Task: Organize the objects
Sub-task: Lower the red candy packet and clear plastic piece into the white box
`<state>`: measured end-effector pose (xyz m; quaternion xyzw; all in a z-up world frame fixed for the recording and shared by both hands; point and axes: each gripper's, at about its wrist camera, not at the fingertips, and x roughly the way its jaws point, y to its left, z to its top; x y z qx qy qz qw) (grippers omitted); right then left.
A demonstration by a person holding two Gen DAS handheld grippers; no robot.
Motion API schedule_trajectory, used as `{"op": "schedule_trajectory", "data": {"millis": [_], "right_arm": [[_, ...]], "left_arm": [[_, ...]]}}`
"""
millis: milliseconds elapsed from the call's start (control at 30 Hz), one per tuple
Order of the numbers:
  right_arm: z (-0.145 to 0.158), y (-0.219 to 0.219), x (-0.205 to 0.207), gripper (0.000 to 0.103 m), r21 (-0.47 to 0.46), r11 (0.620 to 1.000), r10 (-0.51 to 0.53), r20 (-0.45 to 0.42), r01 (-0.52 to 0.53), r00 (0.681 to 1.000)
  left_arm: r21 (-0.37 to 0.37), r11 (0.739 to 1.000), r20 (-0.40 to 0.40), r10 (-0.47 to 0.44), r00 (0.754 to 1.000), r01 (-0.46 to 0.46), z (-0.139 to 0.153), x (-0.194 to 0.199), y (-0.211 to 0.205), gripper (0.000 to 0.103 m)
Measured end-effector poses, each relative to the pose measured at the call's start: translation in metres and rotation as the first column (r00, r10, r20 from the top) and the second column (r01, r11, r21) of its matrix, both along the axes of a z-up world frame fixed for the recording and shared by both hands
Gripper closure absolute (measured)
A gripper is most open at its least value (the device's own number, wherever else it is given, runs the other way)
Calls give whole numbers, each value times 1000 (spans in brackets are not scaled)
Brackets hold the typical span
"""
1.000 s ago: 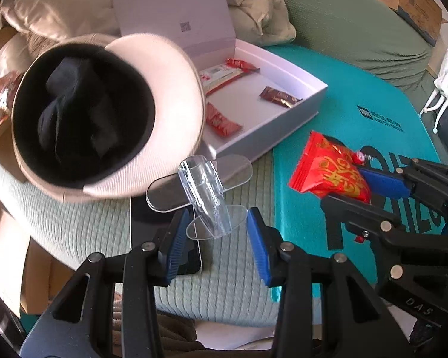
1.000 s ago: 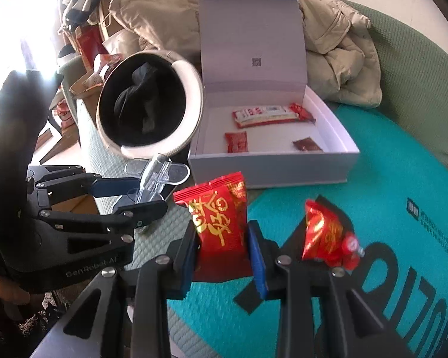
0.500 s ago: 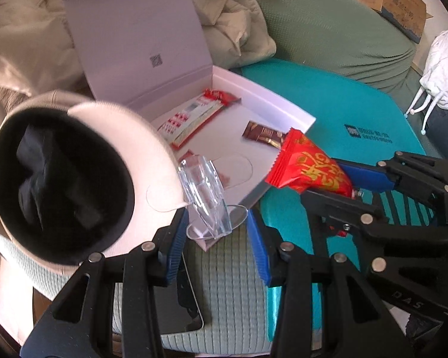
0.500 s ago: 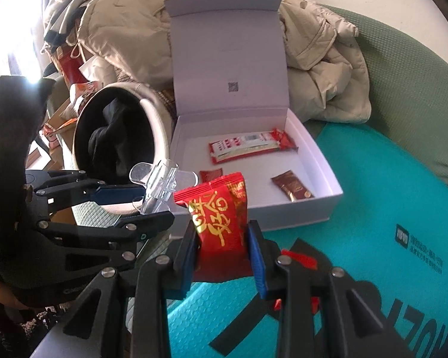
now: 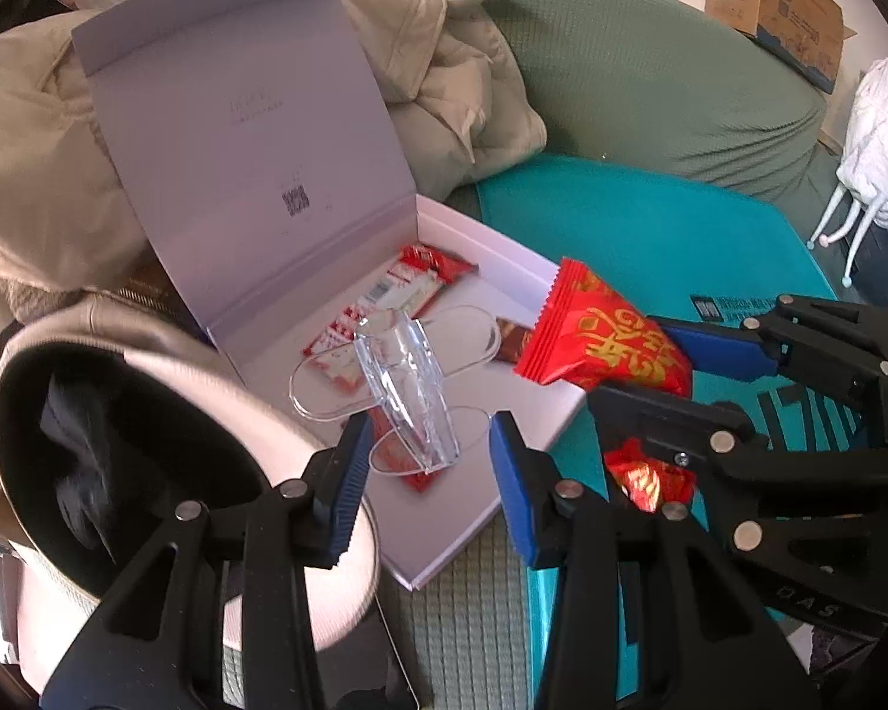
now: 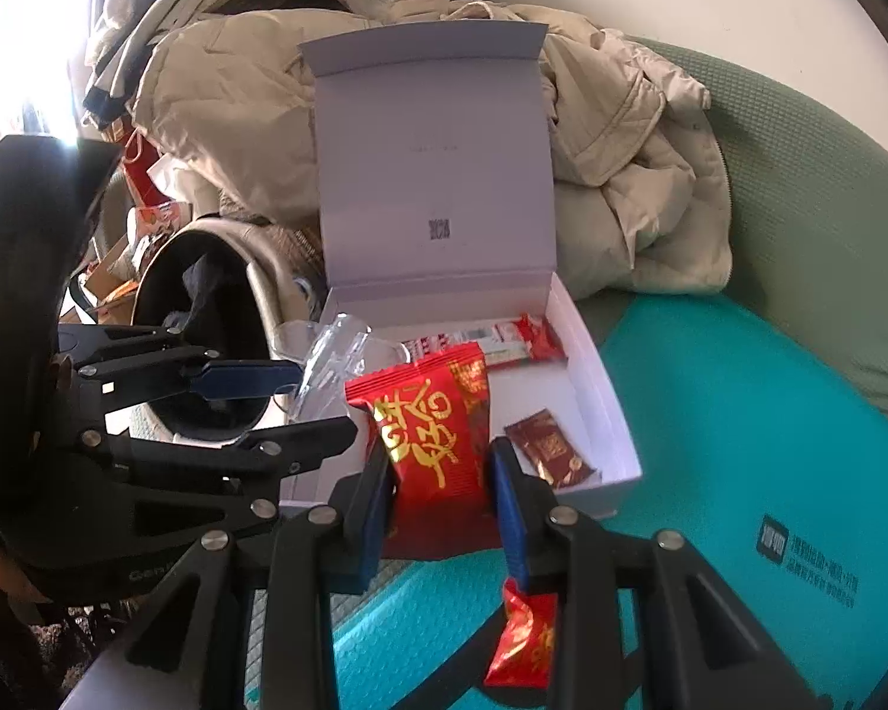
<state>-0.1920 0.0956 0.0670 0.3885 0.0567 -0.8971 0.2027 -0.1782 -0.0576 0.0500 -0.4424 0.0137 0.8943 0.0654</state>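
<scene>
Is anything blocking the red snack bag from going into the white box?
Nothing visible. The right gripper holds the red bag over the near edge of the open box; the lid stands up, and the floor beyond is partly bare.

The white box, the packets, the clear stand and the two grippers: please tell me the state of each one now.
White box: open, lid upright.
Large red packet: held above the box front.
Clear plastic stand: held above the box.
Small red packet: lying on the teal mat.
Brown sachet: lying inside the box.
Left gripper: shut on the stand.
Right gripper: shut on the packet.
</scene>
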Motion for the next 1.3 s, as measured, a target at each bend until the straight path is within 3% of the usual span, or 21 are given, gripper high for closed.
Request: {"op": "schedule_trajectory", "data": {"millis": [533,900,1133,1300], "right_arm": [[4,-2,-66,71,33,999,6,8,-7,1000],[-9,7,-121,71,33,997,-63,18,63,998],[-23,11,-142,71,50,995,-83,44,80,996],[-40,12,-149,71,53,995,-94,84,90,992]], "left_arm": [[-22,999,19,45,999,-44,-8,-70,-11,64],[-8,996,70,89,994,-89,-30,-125,-22,64],[-2,998,105,67,992,-67,-46,-135,-16,64],[-38,998,140,54,989,-49,-56,-138,-6,64]]}}
